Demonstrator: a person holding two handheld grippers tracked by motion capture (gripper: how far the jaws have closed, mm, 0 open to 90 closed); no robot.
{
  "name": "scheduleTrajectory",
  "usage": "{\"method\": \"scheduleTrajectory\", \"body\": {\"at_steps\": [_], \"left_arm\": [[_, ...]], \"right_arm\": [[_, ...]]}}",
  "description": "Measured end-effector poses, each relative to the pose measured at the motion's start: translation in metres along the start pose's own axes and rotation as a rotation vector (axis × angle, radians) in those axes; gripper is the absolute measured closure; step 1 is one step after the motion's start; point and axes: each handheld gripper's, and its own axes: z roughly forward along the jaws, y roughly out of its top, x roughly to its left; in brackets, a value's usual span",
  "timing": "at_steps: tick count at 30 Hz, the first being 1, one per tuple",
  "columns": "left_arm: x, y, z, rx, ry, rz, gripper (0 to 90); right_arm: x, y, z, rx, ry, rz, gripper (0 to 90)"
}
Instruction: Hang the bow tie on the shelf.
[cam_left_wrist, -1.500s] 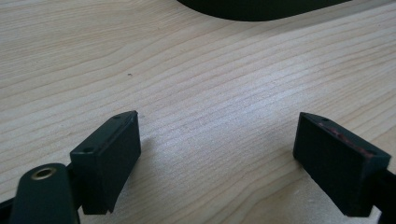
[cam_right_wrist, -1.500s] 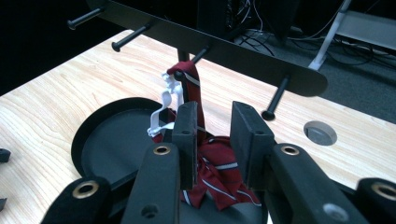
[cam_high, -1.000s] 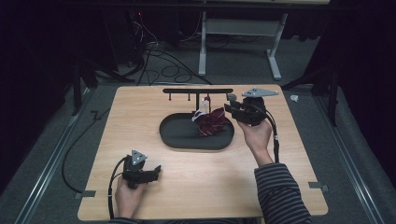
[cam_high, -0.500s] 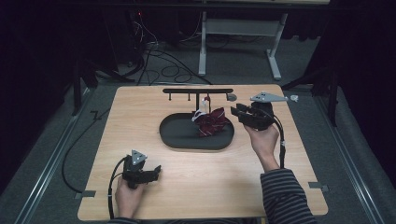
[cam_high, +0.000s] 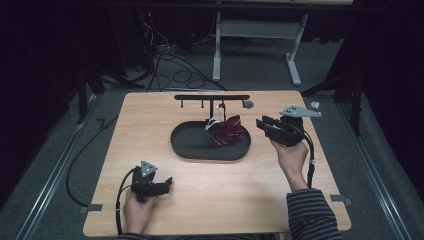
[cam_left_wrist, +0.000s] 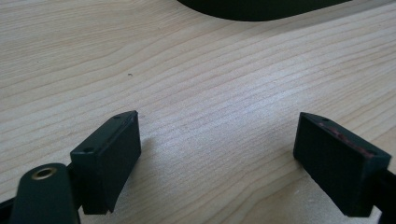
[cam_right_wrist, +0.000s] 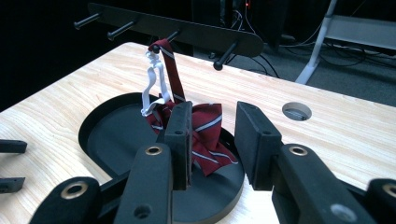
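Right hand-held gripper hovers just right of the black oval tray, jaws parted by a modest gap and nothing between them, pointing left toward the dark red tie with white stripes. That tie lies bunched in the right part of the tray, and in the right gripper view one end of it runs up to a peg of the black metal rack with short pegs, with a white loop hanging beside it. Over on the near left of the light wooden table, the left hand-held gripper rests low on the wood in the person's left hand, jaws spread wide and empty; the left gripper view shows bare grain between them and the tray's dark edge far ahead. On the right, a striped sleeve comes in from the near edge. A small round hole sits in the table just beyond the right jaws, well apart from the tray.
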Motion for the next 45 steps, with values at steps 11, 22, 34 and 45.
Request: {"method": "scheduleTrajectory", "body": {"at_steps": [11, 22, 34, 45], "left_arm": [[0.000, 0.000, 0.000, 0.000, 0.000, -0.001, 15.3], [0.000, 0.000, 0.000, 0.000, 0.001, 0.000, 15.3], [0.000, 0.000, 0.000, 0.000, 0.001, -0.001, 15.3], [0.000, 0.000, 0.000, 0.000, 0.001, 0.000, 15.3]], "right_arm": [[-0.007, -0.010, -0.011, -0.007, -0.007, 0.018, 68.8], [-0.012, -0.019, -0.018, -0.001, -0.005, 0.030, 68.3], [-0.018, -0.030, -0.026, 0.003, -0.008, 0.046, 67.7], [-0.023, -0.041, -0.032, -0.001, -0.006, 0.075, 67.2]]}}
